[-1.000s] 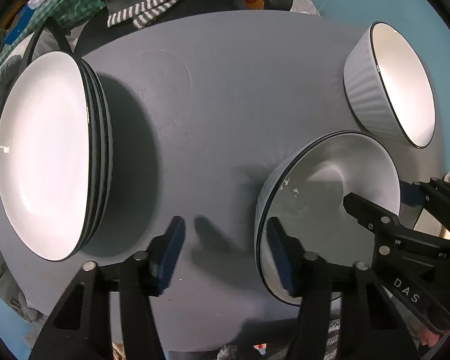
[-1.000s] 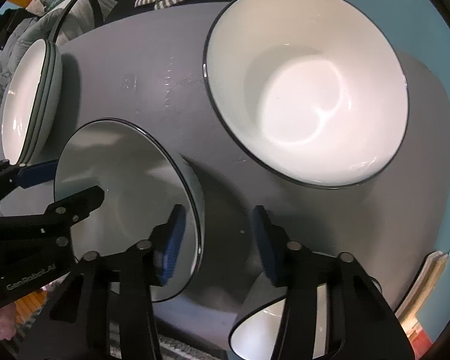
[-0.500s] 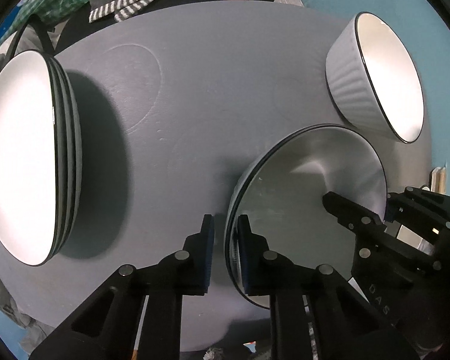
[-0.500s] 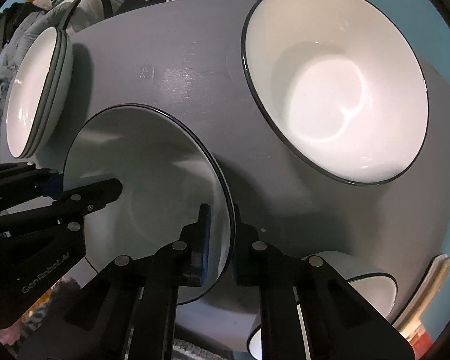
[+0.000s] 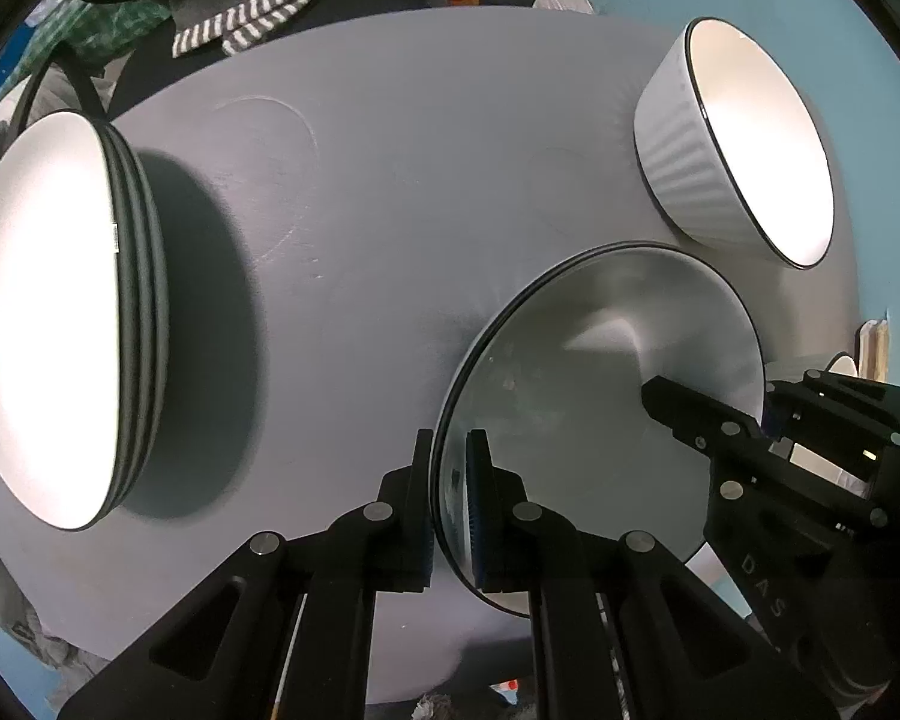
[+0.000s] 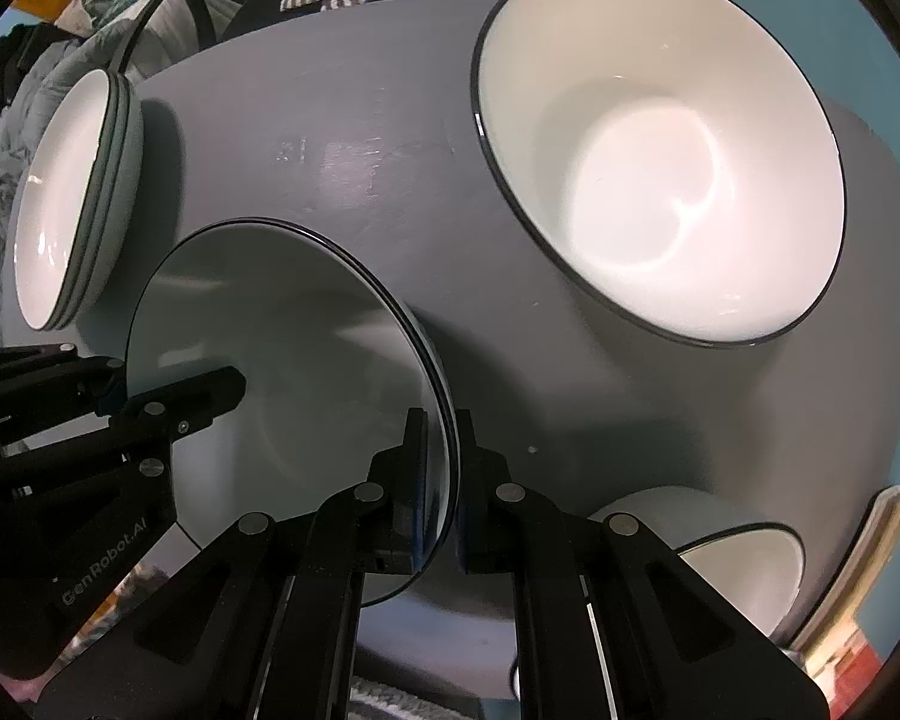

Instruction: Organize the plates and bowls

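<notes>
Grey round table (image 5: pixel 426 192). Left hand-held gripper (image 5: pixel 450 498) pinches the near rim of a black-rimmed plate (image 5: pixel 600 372); right hand-held gripper (image 6: pixel 441 480), marked "DAS" in the left view, pinches the opposite rim. Left one reads "GenRobot.AI" in the right view. Plate stack (image 5: pixel 60 324) sits well left; ribbed bowl (image 5: pixel 744 144) beyond, small bowl (image 6: pixel 744 564) near right.

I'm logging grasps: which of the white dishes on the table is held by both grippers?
The shallow plate nearest the cameras: the left gripper and right gripper each clamp its rim. The plate stack and ribbed bowl stand untouched.
</notes>
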`<state>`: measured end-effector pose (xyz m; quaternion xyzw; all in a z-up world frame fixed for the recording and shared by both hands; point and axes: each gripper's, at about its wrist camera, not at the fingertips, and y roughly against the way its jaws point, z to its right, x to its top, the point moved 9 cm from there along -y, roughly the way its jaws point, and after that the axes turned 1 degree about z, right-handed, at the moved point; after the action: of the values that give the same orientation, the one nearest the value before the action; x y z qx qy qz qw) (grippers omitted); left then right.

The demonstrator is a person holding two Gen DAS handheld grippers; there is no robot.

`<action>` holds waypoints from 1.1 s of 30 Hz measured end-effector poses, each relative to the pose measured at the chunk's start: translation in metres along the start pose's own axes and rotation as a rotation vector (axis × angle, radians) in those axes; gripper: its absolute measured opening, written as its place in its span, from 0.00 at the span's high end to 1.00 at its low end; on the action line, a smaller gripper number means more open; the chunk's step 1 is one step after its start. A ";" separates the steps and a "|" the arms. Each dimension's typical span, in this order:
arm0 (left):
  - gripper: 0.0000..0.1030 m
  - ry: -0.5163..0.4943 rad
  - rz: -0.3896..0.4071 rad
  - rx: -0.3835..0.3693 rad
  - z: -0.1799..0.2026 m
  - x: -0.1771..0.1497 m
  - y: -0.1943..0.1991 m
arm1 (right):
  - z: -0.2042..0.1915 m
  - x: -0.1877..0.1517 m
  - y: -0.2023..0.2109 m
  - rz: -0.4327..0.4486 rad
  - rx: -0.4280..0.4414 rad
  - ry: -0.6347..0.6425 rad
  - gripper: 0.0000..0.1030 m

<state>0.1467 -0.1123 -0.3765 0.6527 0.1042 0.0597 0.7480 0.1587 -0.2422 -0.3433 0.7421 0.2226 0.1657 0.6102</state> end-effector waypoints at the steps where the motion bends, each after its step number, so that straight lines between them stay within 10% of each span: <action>1: 0.92 0.000 0.005 -0.002 -0.001 0.000 0.002 | -0.001 0.000 0.002 0.002 0.004 -0.004 0.93; 33: 0.92 -0.184 0.121 0.013 0.042 0.036 0.080 | 0.030 -0.002 0.085 0.095 -0.003 -0.107 0.93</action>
<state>0.1952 -0.1339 -0.2948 0.6655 -0.0039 0.0439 0.7451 0.1832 -0.2812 -0.2662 0.7589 0.1538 0.1548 0.6136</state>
